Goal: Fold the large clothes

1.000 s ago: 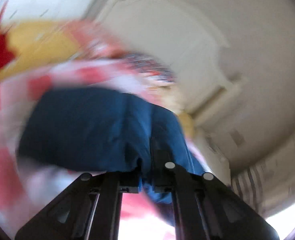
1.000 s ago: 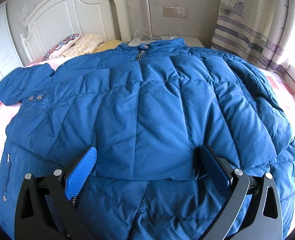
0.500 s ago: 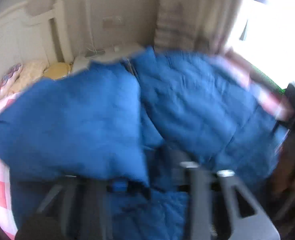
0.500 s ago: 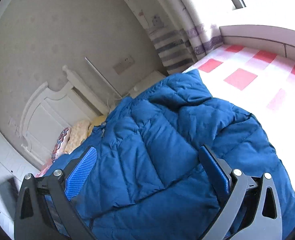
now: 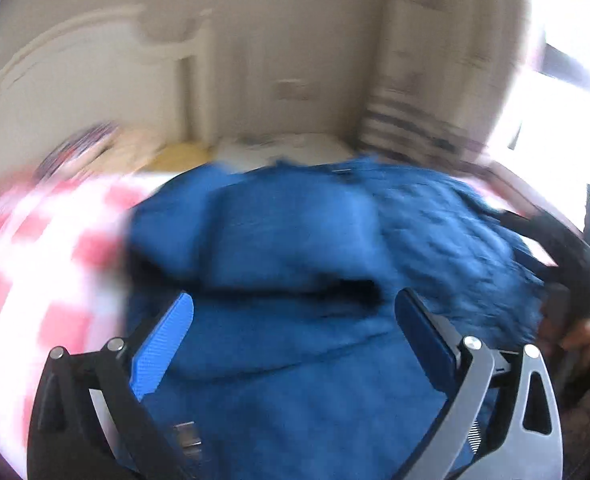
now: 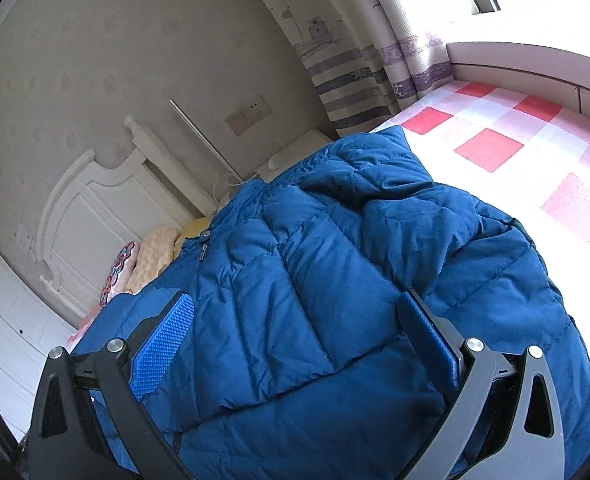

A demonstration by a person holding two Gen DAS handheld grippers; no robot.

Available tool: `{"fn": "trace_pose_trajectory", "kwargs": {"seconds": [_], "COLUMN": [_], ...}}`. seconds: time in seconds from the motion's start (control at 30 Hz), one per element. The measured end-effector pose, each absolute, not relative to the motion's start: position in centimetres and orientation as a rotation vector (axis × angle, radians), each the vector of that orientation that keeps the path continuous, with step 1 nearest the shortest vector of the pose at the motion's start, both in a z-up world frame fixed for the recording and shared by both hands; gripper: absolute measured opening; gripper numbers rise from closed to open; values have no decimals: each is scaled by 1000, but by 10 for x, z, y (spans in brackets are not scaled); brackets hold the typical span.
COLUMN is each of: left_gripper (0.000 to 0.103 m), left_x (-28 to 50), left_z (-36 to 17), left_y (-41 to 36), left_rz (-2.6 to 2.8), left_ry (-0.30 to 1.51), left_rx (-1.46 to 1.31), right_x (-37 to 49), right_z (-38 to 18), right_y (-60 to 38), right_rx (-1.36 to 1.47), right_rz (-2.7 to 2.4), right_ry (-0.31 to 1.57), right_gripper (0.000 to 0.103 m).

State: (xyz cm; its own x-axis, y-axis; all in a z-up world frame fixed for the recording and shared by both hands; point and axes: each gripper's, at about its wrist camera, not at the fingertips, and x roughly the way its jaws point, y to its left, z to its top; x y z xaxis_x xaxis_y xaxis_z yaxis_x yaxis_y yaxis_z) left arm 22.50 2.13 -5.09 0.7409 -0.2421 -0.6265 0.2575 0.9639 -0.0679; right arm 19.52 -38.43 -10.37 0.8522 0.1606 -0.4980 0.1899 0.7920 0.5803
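The left gripper (image 5: pixel 291 336) points down at a slant over the blue jacket (image 5: pixel 303 248); its jaws have just been opening and stand wide, with jacket fabric below them but no pad pressing on it. The right gripper (image 6: pixel 295 332) also tilts downward, rolled to one side, its jaws spread wide above the jacket (image 6: pixel 335 280) and gripping nothing.

The left view is blurred; it alone shows a hand (image 5: pixel 587 336) at the right edge, beside the jacket. The right view is sharp and alone shows the zipper (image 6: pixel 203 250) at the collar.

The jacket lies on the bed (image 6: pixel 535 160) with its collar toward the headboard (image 6: pixel 95 208) and its long axis running from the headboard end to the foot. One side is folded over its middle.
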Motion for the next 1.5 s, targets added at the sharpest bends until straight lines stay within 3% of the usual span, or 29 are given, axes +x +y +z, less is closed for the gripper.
{"fn": "trace_pose_trajectory", "kwargs": {"seconds": [0.27,0.47,0.7,0.87,1.0,1.37,1.43,1.5], "left_gripper": [76,78,94,97,98,99,99,99], "left_x": [273,269,276,276,277,279,279,278], "left_z": [-81,-101,-109,-111,-112,-113,-113,-113], "left_y": [79,83,96,101,103,104,104,104], "left_rz": [-64,-57,-52,-59,-61,-61,-63,-65], "left_ry": [838,837,866,874,876,879,878,876], "left_rx": [-48,-55,-127,-160,-172,-167,-171,-175], "right_x": [200,203,206,208,223,243,244,242], "right_z": [-102,-97,-54,-45,-68,-83,-82,-75], "right_y": [-378,-361,-254,-167,-127,-90,-88,-97], "right_rx": [623,530,99,-211,-428,-573,-572,-534], "right_rz": [-32,-23,210,385,304,229,234,249], "right_ry": [579,586,574,620,688,629,606,581], "right_gripper": [98,98,89,85,72,71,60,35]}}
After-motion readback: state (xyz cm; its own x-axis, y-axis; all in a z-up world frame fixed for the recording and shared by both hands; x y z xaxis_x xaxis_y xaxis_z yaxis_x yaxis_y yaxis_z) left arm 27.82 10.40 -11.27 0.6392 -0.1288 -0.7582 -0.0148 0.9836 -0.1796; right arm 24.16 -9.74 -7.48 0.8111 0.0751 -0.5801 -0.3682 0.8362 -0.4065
